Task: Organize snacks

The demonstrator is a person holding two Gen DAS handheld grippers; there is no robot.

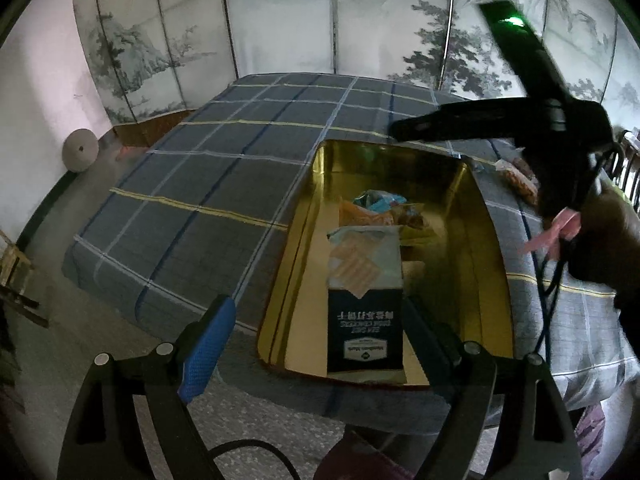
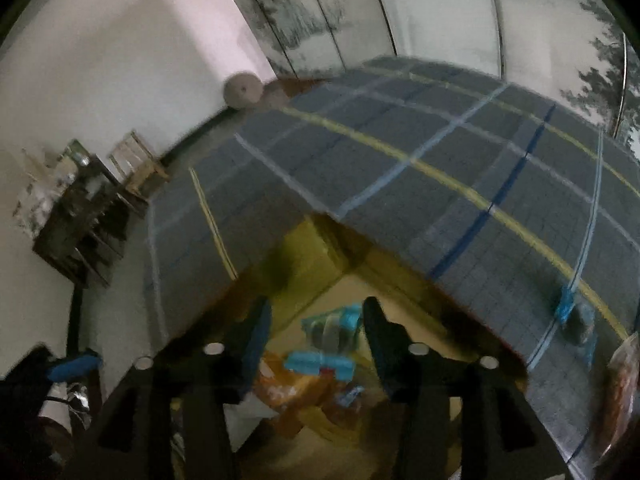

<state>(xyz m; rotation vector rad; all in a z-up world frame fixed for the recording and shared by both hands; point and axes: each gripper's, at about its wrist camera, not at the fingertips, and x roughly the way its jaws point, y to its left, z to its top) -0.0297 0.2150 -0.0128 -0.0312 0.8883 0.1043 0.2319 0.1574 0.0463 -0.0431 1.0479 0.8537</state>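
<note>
Blue-padded left fingers (image 1: pixel 208 344) wide apart beside cracker box (image 1: pixel 365 304) in gold tin (image 1: pixel 492 240)

Home bedroom: plaid-sheeted bed (image 1: pixel 208 184), painted folding screen (image 1: pixel 280 20).

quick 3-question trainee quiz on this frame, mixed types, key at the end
1. True or false: the cracker box lies inside the gold tin.
2. The left claw is: A) open around the box B) shut on the box C) over the bare cloth.
3. Fill in: the tin sits on a plaid ____.

Key: 1 true; 2 A; 3 cloth.
</note>
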